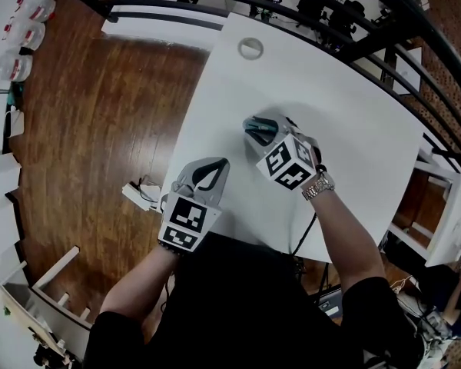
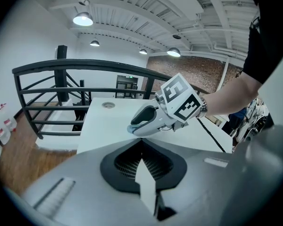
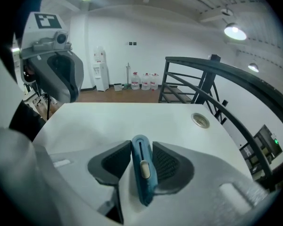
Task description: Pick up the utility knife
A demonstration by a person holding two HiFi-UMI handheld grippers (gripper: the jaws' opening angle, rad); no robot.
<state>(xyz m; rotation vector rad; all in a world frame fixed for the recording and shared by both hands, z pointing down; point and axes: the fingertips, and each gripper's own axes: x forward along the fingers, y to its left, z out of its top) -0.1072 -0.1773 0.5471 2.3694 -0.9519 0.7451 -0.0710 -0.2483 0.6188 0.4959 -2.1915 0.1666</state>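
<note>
The utility knife [image 3: 143, 171] is blue with a pale slider button, and it stands on edge between the dark pads of my right gripper [image 3: 141, 146]. That gripper is shut on the knife. From the head view the knife [image 1: 260, 132] shows as a teal sliver in the right gripper [image 1: 253, 127], low over the white table [image 1: 338, 106] near its middle. I cannot tell whether the knife touches the table. My left gripper [image 1: 212, 164] hovers at the table's near left edge, shut, with nothing in it. Its tips [image 2: 141, 141] point toward the right gripper [image 2: 133, 128].
A round cable grommet [image 1: 251, 48] sits in the table's far end. A black railing [image 1: 307, 6] curves behind and to the right of the table. Wooden floor [image 1: 100, 129] lies to the left. Water jugs [image 3: 144, 80] stand by the far wall.
</note>
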